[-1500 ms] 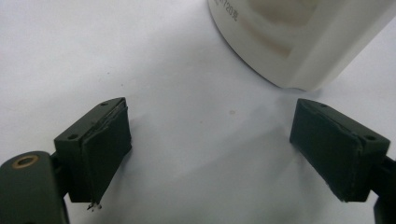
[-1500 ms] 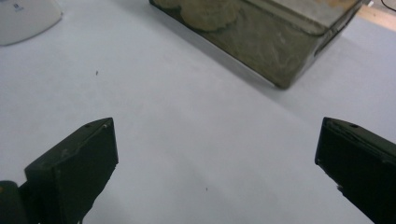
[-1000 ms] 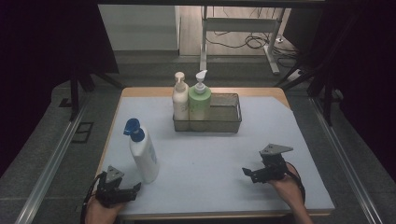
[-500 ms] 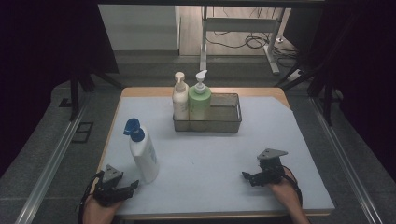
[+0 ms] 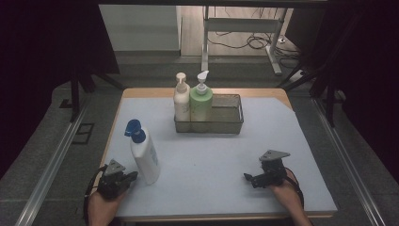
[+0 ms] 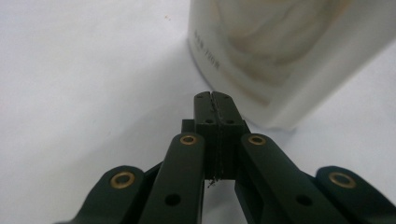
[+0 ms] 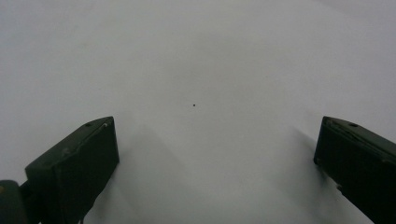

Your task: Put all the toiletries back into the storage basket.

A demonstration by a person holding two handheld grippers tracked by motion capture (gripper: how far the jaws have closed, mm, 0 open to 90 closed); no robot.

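A white pump bottle with a blue top (image 5: pixel 143 154) stands upright at the front left of the pale mat. My left gripper (image 5: pixel 132 175) rests on the mat just left of its base, shut with nothing between the jaws; in the left gripper view its tips (image 6: pixel 215 99) sit close to the bottle's lower wall (image 6: pixel 280 60), apart from it. My right gripper (image 5: pixel 248 178) lies low at the front right, jaws open wide over bare mat (image 7: pixel 196 84). A cream pump bottle (image 5: pixel 181 101) and a green pump bottle (image 5: pixel 201 101) stand in the left end of a wire basket (image 5: pixel 230 123).
The basket sits at the back middle of the table, its right half holding nothing. A person's hands (image 5: pixel 288 195) enter from the front edge. Dark floor, metal rails and a desk frame (image 5: pixel 244 28) with cables lie beyond the table.
Both grippers have sunk lower and drawn slightly back toward the front edge. The bottles and basket have not moved.
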